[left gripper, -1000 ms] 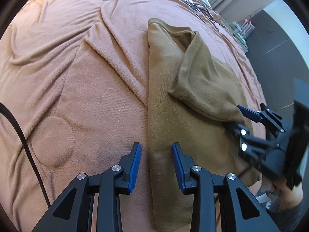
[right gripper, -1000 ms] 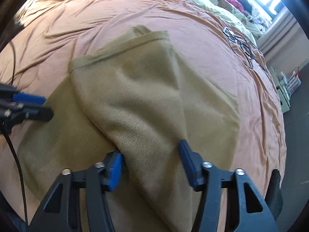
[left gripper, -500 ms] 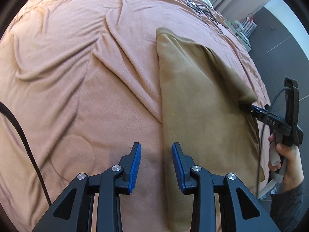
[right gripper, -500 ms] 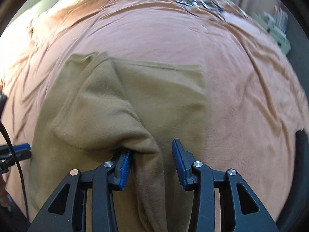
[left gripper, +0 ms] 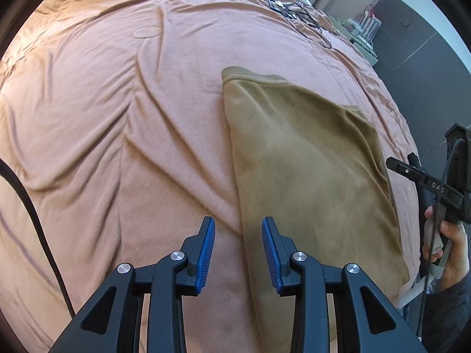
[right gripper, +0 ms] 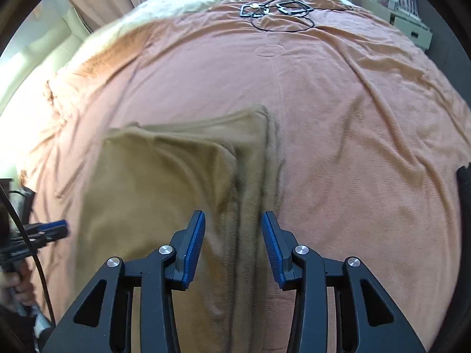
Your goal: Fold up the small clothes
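A tan garment lies folded lengthwise on the salmon blanket. My left gripper hovers open over the garment's left edge with nothing between its pads. In the right wrist view the garment shows a folded flap, and its doubled right edge runs under my right gripper. The right gripper's jaws stand apart and its pads do not press the cloth. From the left wrist view the right gripper sits at the garment's right edge, held by a hand. The left gripper shows at the far left.
Black cables and small frames lie at the far end of the blanket. A black cord crosses the left side. The bed's edge and dark floor are to the right, with a white shelf beyond.
The lifted flap has been laid down flat over the garment. The right gripper has rolled and swung out to the garment's right edge. The left gripper has drifted slightly left.
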